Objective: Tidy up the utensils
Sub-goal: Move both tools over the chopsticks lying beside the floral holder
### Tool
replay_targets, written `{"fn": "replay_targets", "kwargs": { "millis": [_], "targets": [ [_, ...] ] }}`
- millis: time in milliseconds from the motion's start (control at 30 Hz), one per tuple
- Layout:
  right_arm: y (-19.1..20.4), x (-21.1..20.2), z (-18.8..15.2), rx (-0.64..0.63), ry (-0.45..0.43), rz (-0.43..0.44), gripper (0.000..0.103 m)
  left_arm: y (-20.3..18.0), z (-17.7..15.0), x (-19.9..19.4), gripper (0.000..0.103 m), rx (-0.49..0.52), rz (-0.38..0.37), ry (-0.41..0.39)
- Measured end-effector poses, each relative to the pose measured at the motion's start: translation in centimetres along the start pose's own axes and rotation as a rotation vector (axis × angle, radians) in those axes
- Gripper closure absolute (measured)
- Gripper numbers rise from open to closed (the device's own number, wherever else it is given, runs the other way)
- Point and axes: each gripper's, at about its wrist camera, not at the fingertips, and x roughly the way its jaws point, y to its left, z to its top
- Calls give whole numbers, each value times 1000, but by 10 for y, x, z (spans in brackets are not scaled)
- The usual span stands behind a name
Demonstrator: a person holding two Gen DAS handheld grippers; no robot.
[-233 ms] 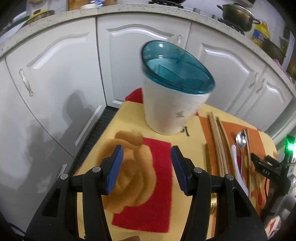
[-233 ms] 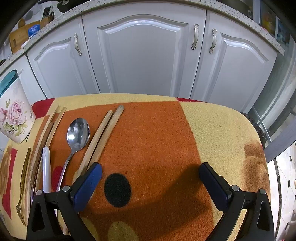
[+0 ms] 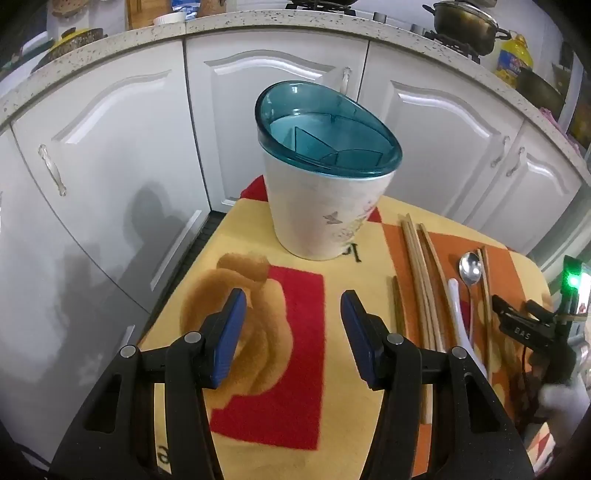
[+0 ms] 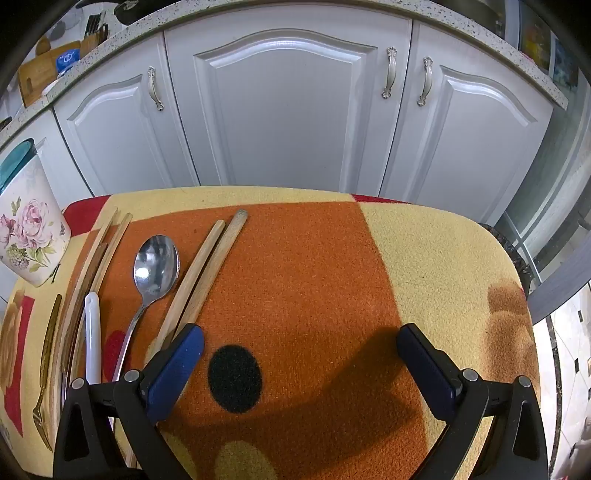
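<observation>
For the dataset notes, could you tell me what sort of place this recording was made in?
Most likely a home kitchen: white cabinet doors run under a speckled countertop, a lidded pot sits on a stove, and a spoon lies beside a utensil holder.

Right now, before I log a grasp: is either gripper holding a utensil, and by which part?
Nothing is held. The left gripper and right gripper are both open and empty; the spoon lies on the table.
</observation>
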Motion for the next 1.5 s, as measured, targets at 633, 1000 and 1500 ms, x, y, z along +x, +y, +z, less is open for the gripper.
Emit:
{"fn": "replay_targets", "kwargs": {
  "millis": [633, 1000, 1500],
  "targets": [
    [35, -109, 7, -51, -96, 111, 1, -31, 9, -55, 50, 21, -93, -93],
    [55, -180, 45, -67, -215, 138, 1, -44, 30, -89, 50, 35, -122, -169],
    [63, -198, 53, -97, -253, 114, 1, -53, 37, -104, 50, 49, -142, -198]
  ]
}}
